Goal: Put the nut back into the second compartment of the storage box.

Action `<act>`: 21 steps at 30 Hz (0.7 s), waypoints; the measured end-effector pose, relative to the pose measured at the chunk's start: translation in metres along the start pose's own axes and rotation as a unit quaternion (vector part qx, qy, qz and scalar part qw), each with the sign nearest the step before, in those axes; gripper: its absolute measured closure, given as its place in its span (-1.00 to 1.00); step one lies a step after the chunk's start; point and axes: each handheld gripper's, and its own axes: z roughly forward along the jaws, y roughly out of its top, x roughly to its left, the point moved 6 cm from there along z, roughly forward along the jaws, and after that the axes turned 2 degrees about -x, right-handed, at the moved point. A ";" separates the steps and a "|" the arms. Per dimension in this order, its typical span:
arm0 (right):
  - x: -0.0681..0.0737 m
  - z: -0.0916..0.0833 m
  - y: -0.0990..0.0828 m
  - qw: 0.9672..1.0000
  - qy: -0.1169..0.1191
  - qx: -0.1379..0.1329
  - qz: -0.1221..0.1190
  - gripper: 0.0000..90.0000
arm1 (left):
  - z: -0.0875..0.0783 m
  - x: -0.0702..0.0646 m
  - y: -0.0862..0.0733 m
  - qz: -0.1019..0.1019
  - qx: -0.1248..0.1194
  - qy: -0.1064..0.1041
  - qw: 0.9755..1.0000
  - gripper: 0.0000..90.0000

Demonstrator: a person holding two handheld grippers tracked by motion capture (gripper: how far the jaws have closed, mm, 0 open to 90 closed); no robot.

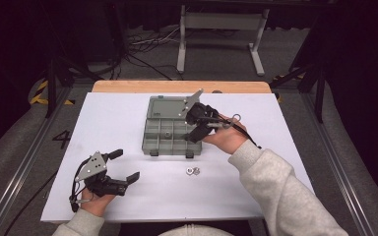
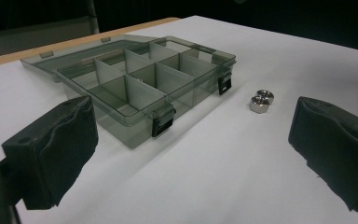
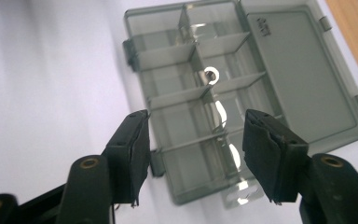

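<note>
My right hand-held gripper [image 1: 197, 129] hangs over the organizer box [image 1: 170, 129], jaws parted and nothing between them. Looking down its own view, one nut [image 3: 210, 74] sits in a middle compartment of the box, tucked against a divider. So that one is in, and the job in hand looks like sorting nuts into the box.

Two more nuts [image 1: 193, 171] lie on the table [image 1: 256, 187] just in front of the box, near its right latch, touching each other. My left hand-held gripper [image 1: 126, 166] rests on the table well to the left of the box and nearer me, jaws wide open and empty; through its view the pair of nuts shows just right of the box's front wall.

Next, I reckon, the right one drops to that pair. The trick: they sit side by side, so I should come down on the outer one alone, jaws straddling its flats, tips almost on the table, or I'll nudge both away. Close gently, lift straight up, then carry it over the front wall and release low inside a compartment so it doesn't bounce out. The lid [image 1: 168, 105] lies flat behind the box, out of the way.
</note>
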 end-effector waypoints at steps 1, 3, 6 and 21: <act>0.003 -0.002 -0.005 1.000 0.002 0.000 -0.007 -0.08 | 0.000 0.000 0.000 0.001 0.001 0.000 1.000 -0.95; 0.009 -0.003 -0.011 1.000 0.005 0.000 -0.007 -0.08 | -0.001 -0.001 0.000 -0.001 0.002 0.001 1.000 -0.95; 0.018 -0.001 -0.022 1.000 0.015 0.007 -0.013 -0.08 | -0.001 -0.001 -0.001 -0.001 0.002 0.002 1.000 -0.95; 0.058 0.043 -0.073 0.994 0.060 0.085 -0.027 0.00 | 0.000 -0.002 -0.001 -0.002 0.005 0.000 1.000 -0.95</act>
